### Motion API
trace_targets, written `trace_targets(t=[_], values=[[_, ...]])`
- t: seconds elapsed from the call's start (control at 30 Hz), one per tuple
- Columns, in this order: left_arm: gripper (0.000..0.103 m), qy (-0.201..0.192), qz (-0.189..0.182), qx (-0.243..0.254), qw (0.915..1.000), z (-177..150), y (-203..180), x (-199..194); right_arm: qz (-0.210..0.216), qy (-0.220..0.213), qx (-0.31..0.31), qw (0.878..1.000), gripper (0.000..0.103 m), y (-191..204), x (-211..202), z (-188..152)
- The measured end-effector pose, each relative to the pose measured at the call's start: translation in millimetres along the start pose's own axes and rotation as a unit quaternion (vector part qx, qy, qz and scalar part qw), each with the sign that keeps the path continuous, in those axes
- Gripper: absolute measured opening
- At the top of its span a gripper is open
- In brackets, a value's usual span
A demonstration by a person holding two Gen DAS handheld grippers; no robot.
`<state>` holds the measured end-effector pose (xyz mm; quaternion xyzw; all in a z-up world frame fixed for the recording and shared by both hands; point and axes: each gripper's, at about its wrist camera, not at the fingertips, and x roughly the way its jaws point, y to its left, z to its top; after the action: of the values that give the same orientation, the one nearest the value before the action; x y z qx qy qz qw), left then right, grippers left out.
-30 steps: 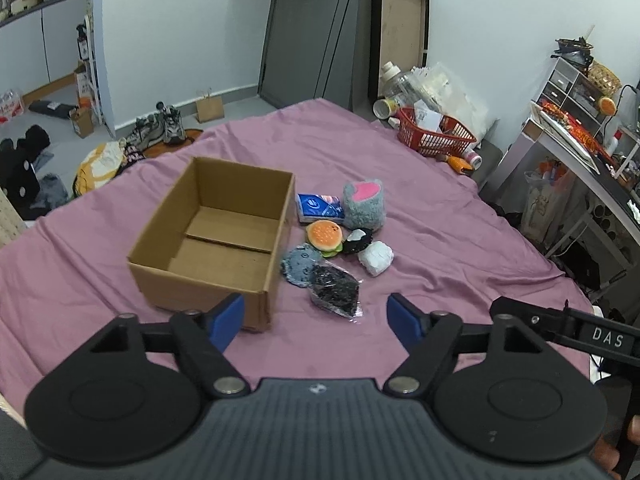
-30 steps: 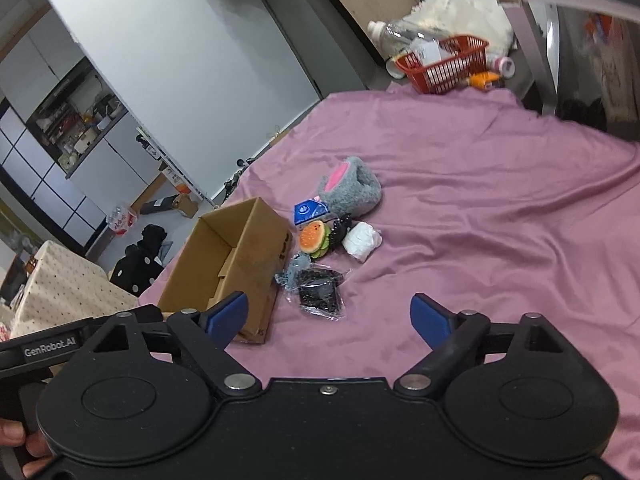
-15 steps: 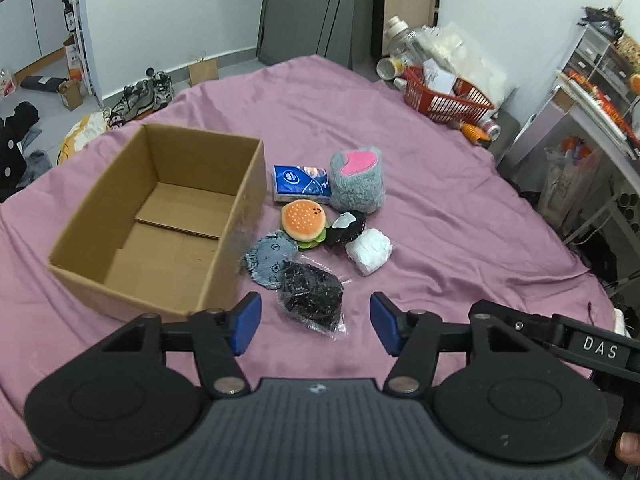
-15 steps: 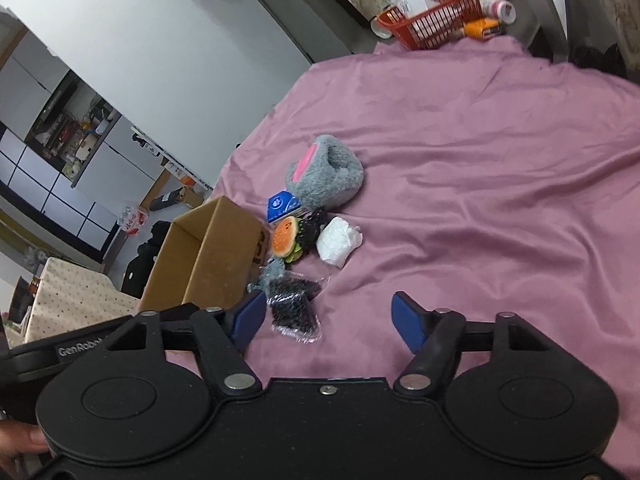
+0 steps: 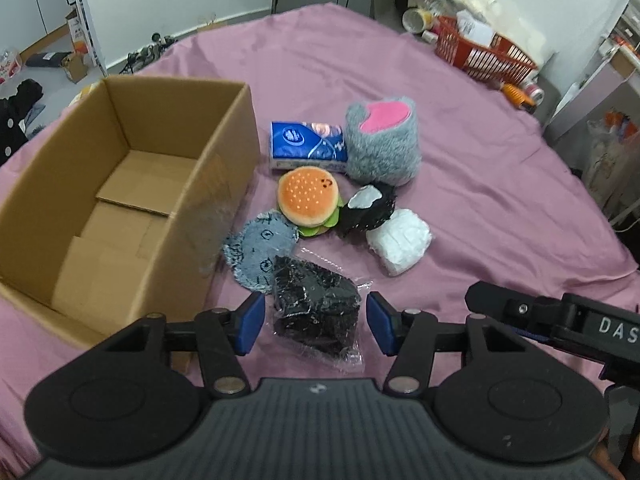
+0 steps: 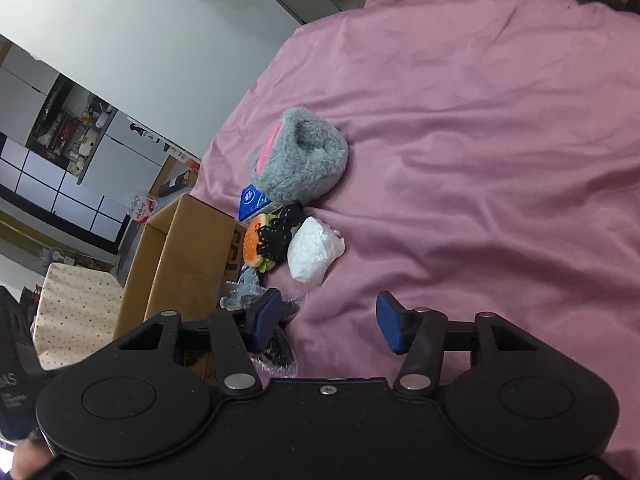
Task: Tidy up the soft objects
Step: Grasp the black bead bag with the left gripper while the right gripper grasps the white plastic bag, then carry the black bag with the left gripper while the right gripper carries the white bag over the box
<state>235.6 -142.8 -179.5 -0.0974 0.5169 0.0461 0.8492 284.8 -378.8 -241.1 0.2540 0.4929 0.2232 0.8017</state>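
An open, empty cardboard box point(image 5: 120, 184) sits on the purple sheet point(image 5: 500, 208). To its right lies a cluster of soft things: a blue tissue pack point(image 5: 306, 145), a grey-and-pink plush point(image 5: 382, 140), a burger plush point(image 5: 310, 196), a black fuzzy item point(image 5: 370, 210), a white wrapped bundle point(image 5: 400, 240), a blue-grey cloth point(image 5: 260, 246) and a black bundle in clear wrap point(image 5: 316, 312). My left gripper point(image 5: 316, 322) is open, its blue pads flanking the black wrapped bundle. My right gripper point(image 6: 328, 320) is open over bare sheet, just below the white bundle point(image 6: 314, 250).
A red basket point(image 5: 480, 54) with bottles and clutter stands at the sheet's far right edge. A desk and shelves are off to the right. Shoes and bags lie on the floor beyond the box. Wide bare sheet stretches to the right of the cluster point(image 6: 500, 160).
Both grippers have moved forward and down toward the cluster. The left gripper's fingers have narrowed and now straddle the black wrapped bundle. The right view has tilted.
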Motion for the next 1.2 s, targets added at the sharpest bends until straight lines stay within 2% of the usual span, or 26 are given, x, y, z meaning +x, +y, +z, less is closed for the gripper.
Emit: trace_targets(t=[0.2,0.4,0.5,0.57,0.6,0.63,0.67,0.87,1.07,1.2], values=[[0.055,0.024,0.012,-0.001,0.9996,4.2,-4.3,28.4,0.001,0.014,0.004,1.0,0.052,-1.3,20.7,10.8],[0.055,0.026,0.016,-0.001,0.9995,7.6,-9.0,35.3,-0.006,0.026,0.013,1.0,0.052,3.5,42.4,22.1],[0.049,0.033,0.009,-0.007,0.9994,10.1,-8.6,36.8,-0.013,0.029,0.012,0.999,0.053,9.1,54.1,24.5],[0.038,0.037,0.007,-0.013,0.9992,12.7,-7.3,37.0,-0.023,0.032,0.019,0.999,0.052,10.7,61.6,25.0],[0.036,0.036,0.007,-0.015,0.9992,14.1,-6.7,36.4,-0.026,0.03,0.022,0.999,0.05,11.3,64.8,24.9],[0.032,0.036,0.004,-0.019,0.9992,15.2,-5.6,35.5,-0.032,0.029,0.024,0.999,0.038,11.7,67.5,24.7],[0.031,0.037,-0.001,-0.022,0.9991,16.4,-4.3,34.7,-0.038,0.027,0.026,0.999,0.039,11.8,68.7,24.3],[0.028,0.033,-0.036,-0.032,0.9983,13.9,3.0,15.9,-0.055,0.006,0.02,0.998,0.038,26.7,47.1,15.4],[0.028,0.009,-0.065,-0.033,0.9973,7.4,12.5,-11.4,-0.081,-0.028,0.032,0.996,0.038,40.0,10.2,-3.5],[0.028,-0.019,-0.081,-0.021,0.9963,5.1,17.9,-32.5,-0.094,-0.05,0.023,0.994,0.038,62.7,-5.9,-12.4]])
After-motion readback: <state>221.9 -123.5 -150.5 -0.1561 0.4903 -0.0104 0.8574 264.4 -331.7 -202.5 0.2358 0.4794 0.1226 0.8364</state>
